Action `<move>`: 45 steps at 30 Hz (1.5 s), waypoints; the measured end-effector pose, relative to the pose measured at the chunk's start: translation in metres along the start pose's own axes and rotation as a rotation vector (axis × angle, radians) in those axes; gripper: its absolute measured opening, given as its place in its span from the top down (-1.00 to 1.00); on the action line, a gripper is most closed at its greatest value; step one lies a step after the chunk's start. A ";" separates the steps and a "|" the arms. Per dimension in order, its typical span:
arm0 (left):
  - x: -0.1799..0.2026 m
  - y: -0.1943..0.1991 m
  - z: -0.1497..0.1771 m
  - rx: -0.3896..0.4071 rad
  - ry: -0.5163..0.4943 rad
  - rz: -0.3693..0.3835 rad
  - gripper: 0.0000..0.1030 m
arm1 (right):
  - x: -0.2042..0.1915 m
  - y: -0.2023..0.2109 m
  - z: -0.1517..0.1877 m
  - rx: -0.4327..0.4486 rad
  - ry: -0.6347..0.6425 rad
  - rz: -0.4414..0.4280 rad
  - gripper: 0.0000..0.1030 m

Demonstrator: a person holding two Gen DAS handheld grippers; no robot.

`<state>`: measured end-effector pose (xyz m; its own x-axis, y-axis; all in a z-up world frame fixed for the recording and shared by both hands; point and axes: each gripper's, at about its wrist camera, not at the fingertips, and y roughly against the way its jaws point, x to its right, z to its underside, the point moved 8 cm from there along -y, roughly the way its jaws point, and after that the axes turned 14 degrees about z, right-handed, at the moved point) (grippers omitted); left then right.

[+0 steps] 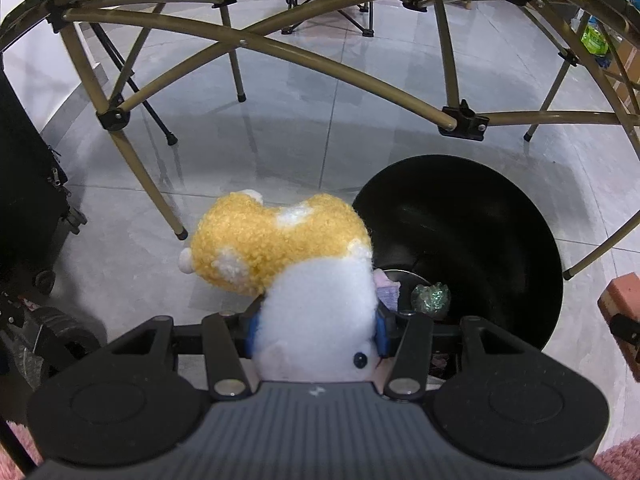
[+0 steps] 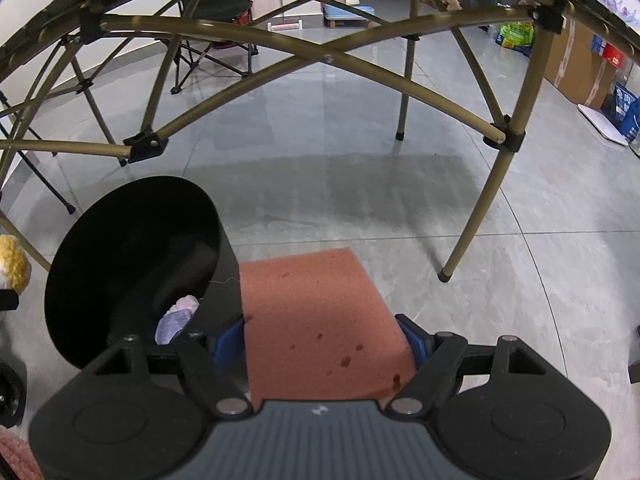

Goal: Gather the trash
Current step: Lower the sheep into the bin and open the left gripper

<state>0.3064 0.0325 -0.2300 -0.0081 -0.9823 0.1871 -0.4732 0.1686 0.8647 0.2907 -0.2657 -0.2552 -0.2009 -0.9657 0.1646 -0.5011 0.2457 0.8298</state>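
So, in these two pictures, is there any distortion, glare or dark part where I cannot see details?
Left wrist view: fisheye bends the table frame; the black bin is too dark inside. Right wrist view: same bending; dull glare on the floor.

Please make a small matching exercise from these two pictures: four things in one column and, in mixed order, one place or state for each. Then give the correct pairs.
Things
1. plush toy
2. sponge
3. black bin
4. green crumpled ball

Places or states
A. stands on the grey floor, open at the top
B. held in the right tongs
C. lies at the bottom of the bin
D. held in the left tongs

Pairs: 1-D, 2-B, 3-A, 4-C
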 end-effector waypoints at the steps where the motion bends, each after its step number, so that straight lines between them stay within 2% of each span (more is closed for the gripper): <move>1: 0.002 -0.001 -0.001 0.000 -0.003 0.002 0.01 | 0.001 -0.001 0.001 -0.002 -0.002 0.000 -0.50; 13: 0.039 -0.016 -0.012 -0.014 -0.037 0.031 0.02 | 0.018 -0.011 0.004 -0.017 -0.040 0.015 -0.50; 27: 0.097 -0.041 -0.011 -0.066 -0.100 0.070 0.01 | 0.040 -0.022 0.009 -0.026 -0.080 0.035 -0.50; 45: 0.128 -0.072 0.000 -0.148 -0.118 0.072 0.01 | 0.052 -0.030 0.012 -0.028 -0.095 0.060 -0.50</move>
<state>0.3397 -0.1053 -0.2679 -0.1444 -0.9686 0.2022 -0.3329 0.2400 0.9119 0.2856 -0.3227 -0.2780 -0.3098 -0.9365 0.1645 -0.4619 0.2995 0.8348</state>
